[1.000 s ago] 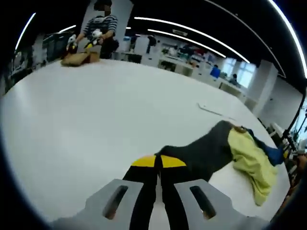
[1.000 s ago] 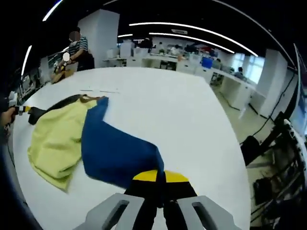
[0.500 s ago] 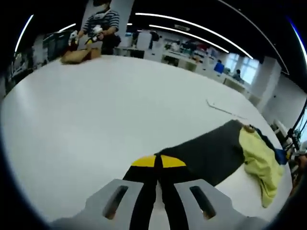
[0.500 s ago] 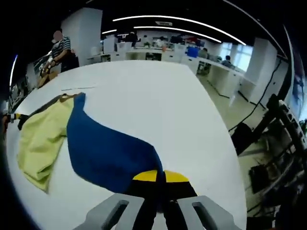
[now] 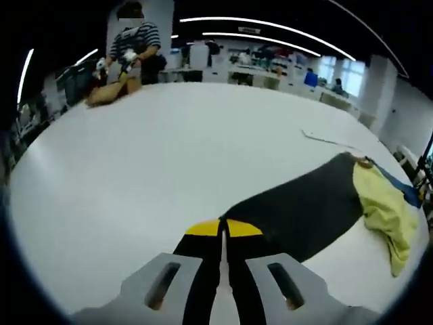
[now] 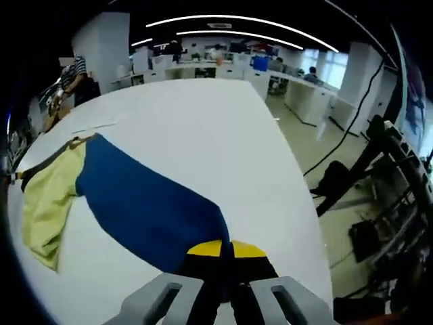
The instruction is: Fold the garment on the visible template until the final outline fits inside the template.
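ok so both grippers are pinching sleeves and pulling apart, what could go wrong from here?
1. The right gripper sits near the table edge, so the blue sleeve could slide off.
2. The yellow body looks bunched, so folds may set crooked.
3. The dark sleeve could slip from the left gripper.

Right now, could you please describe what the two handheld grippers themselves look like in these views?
The left gripper and the right gripper look alike. Each has two black jaws rising side by side from the bottom of its view, capped at the tips by a yellow band. Below them sit pale grey, angular plastic mounts, each with a dark slot cut into it. No cables or sleeves can be made out on either.
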A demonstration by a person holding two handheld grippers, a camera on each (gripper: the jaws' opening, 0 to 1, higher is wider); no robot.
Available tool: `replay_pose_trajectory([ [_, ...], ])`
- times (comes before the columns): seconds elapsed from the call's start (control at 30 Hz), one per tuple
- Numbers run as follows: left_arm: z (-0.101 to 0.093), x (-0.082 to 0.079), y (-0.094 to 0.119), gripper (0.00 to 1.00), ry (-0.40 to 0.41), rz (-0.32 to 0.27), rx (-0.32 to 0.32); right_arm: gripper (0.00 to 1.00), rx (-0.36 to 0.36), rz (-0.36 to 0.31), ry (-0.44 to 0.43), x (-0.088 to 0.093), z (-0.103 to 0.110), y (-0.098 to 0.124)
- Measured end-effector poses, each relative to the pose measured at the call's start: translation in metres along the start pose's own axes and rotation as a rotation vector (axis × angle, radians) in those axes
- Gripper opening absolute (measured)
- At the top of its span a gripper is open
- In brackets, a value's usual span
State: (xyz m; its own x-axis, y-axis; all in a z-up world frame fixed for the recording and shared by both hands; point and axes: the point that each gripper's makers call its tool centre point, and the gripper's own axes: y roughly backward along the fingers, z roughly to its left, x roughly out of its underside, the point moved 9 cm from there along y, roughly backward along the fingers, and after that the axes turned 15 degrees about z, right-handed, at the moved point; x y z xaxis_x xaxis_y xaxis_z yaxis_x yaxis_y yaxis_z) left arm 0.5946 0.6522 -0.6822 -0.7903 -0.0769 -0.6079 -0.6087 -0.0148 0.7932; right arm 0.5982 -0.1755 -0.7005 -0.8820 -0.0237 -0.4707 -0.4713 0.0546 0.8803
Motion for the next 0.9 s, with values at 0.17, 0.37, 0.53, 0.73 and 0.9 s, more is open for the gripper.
replay_pose_trajectory([
  [0.17,0.000,-0.003,-0.001,0.00,-0.023,0.004,-0.007,0.00,0.027,0.025,0.052,-0.001,0.002,-0.002],
  [0.37,0.000,-0.007,0.002,0.04,-0.030,-0.022,-0.005,0.07,0.016,0.013,0.005,-0.001,0.001,0.001],
  [0.53,-0.004,-0.008,0.008,0.30,-0.115,-0.064,0.023,0.25,-0.081,-0.054,-0.073,0.003,0.012,0.004],
  [0.73,-0.016,-0.004,0.017,0.46,-0.180,-0.091,0.105,0.59,-0.140,-0.112,-0.023,-0.003,0.025,0.013],
  [0.9,-0.028,0.000,0.029,0.60,-0.194,-0.148,0.185,0.76,-0.203,-0.151,0.020,-0.005,0.040,0.026],
])
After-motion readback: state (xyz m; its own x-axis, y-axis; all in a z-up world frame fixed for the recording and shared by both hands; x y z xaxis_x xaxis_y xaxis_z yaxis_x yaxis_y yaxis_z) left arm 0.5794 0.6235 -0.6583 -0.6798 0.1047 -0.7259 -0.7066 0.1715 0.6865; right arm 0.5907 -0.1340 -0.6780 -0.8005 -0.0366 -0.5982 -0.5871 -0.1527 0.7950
